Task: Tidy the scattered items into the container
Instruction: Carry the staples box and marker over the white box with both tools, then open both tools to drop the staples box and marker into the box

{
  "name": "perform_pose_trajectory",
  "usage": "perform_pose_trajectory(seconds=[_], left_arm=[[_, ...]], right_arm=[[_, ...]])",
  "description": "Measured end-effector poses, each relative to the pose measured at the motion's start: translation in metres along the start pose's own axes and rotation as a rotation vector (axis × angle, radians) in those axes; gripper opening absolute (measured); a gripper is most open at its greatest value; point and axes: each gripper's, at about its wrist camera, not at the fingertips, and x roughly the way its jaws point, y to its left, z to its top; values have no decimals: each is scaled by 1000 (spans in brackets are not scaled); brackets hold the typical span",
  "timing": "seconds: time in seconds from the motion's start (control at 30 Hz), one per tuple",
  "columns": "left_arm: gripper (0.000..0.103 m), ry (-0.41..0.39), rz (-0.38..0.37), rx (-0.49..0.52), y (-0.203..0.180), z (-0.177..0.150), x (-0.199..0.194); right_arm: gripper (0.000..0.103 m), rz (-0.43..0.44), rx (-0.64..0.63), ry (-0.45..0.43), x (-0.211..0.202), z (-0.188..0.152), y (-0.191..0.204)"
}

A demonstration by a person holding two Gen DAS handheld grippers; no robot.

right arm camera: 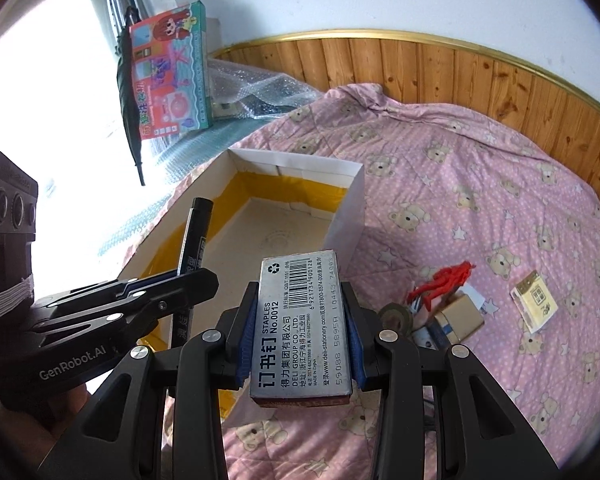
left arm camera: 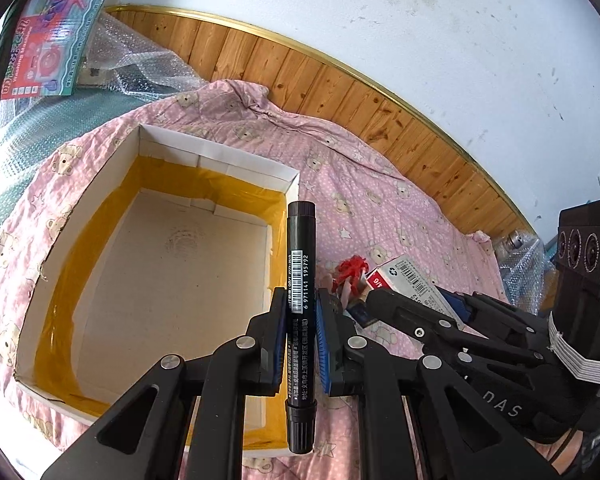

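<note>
The box (left arm camera: 172, 272) sits empty on the pink quilt (left arm camera: 380, 208), so by my reading nothing is tidied yet. Over its right wall, the left gripper (left arm camera: 300, 316) pinches a black marker (left arm camera: 300, 280) upright; its barcode reads 6 971141 195792. Just right of it, the right gripper (right arm camera: 300, 320) clamps a staples box (right arm camera: 300, 320) printed "STAPLES No.0012" and "DELI GROUP CO., LTD." Both look ready to drop in. Further right, a red tassel (right arm camera: 448, 276), a tape roll (right arm camera: 396, 316), a small carton (right arm camera: 460, 316) and a cream packet (right arm camera: 534, 300) lie on the quilt. The left gripper's body reads "GenRobot.AI".
</note>
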Motion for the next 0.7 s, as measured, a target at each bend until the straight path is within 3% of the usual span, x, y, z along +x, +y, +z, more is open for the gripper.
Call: perform_pose_trajectory(seconds=[0.47,0.7], left_arm=[[14,6,68,-74,44,7,2],[14,28,119,-116,70,8,13]], right_arm=[[39,47,-72,7,20,24,40],[39,66,-107,45,53,34,57]])
